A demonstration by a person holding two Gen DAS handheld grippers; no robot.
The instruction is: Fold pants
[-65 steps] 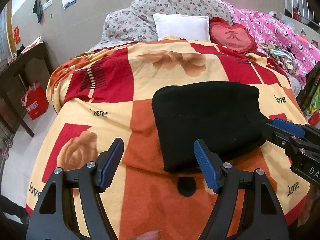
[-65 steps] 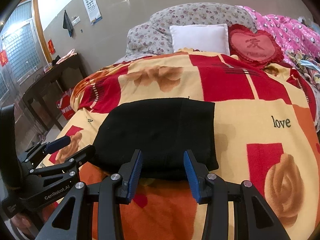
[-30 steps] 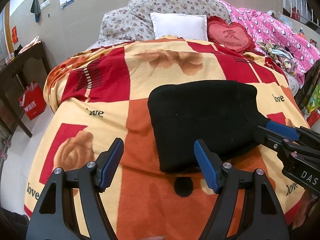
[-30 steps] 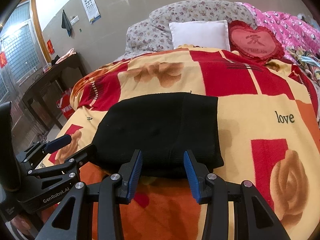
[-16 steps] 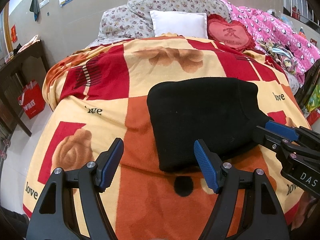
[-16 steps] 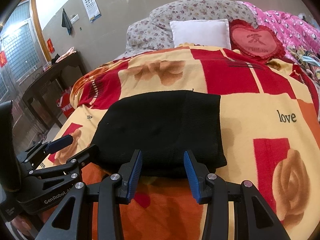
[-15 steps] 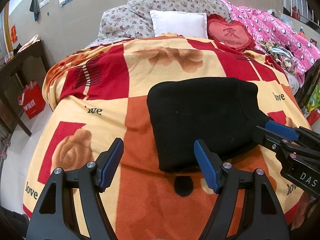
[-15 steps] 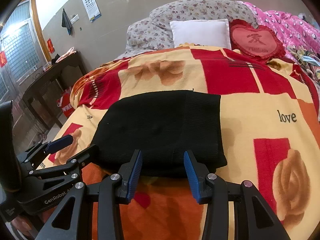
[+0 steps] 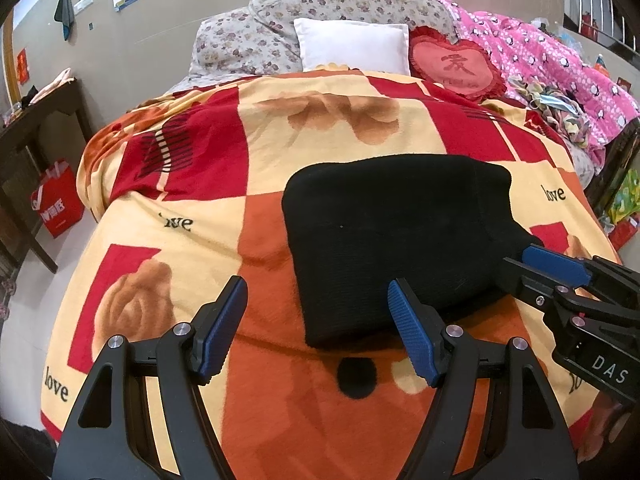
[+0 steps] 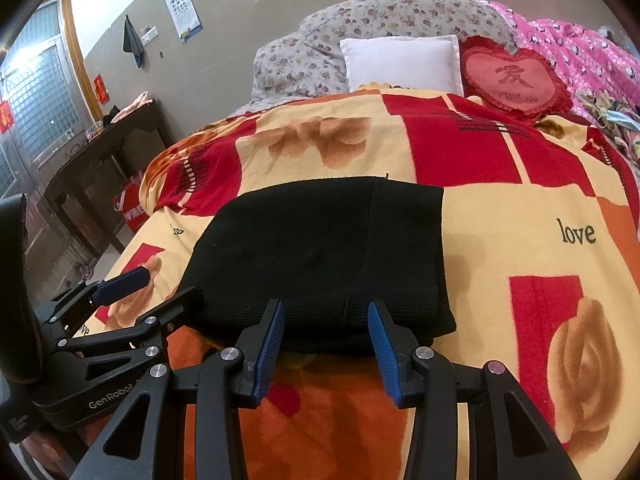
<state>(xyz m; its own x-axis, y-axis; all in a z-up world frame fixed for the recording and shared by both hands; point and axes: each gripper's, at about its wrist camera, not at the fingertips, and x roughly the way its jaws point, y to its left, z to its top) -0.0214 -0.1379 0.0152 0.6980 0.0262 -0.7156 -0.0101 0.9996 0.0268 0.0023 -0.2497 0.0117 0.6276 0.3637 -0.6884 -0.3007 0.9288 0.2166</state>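
- Bed with a red, orange and cream rose-patterned fleece blanket (image 9: 200,184) carries the folded black knit pants (image 9: 392,236), lying near its front edge
- Left gripper (image 9: 316,320) gapes wide, empty
- Right gripper (image 10: 326,340) stands half-open, empty
- Judged nearly done: square the bundle gently, without dragging the blanket

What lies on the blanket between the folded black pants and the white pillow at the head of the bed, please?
Nothing: only bare blanket runs from the pants up to the white pillow, in both wrist views.
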